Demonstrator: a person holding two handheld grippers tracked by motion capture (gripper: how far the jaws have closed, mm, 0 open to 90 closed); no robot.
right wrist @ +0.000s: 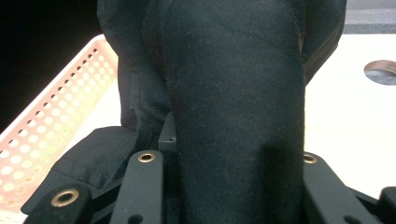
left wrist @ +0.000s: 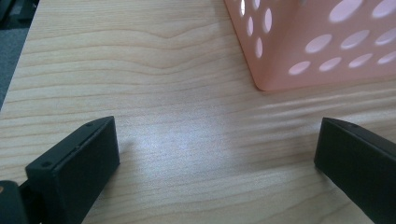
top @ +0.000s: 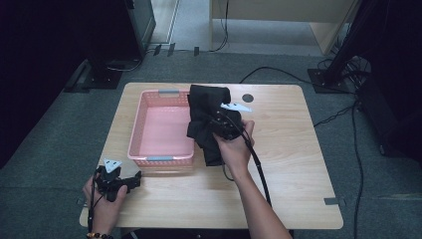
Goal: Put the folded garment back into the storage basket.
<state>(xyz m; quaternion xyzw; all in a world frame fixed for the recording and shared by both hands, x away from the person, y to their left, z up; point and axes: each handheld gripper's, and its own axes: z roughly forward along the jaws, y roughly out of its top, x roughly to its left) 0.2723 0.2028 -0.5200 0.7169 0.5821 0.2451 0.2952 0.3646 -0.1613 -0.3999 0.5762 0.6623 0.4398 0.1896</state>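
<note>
The high view looks forward and down from above the person's side, far enough off to take in the whole table (top: 288, 189) and the grey floor around it. The left gripper view sits low and close at the table's near left corner, facing along the wood toward a corner of the pink basket (left wrist: 299, 51) — the same basket (top: 149, 124) seen from above on the table's left half. The right gripper view faces the far edge, pressed close against the black cloth (right wrist: 233, 93); it shares with the high view that cloth (top: 204, 114), the basket's perforated rim (right wrist: 60, 98) and the round hole (right wrist: 382, 71) — near the far edge (top: 248, 97).
</note>
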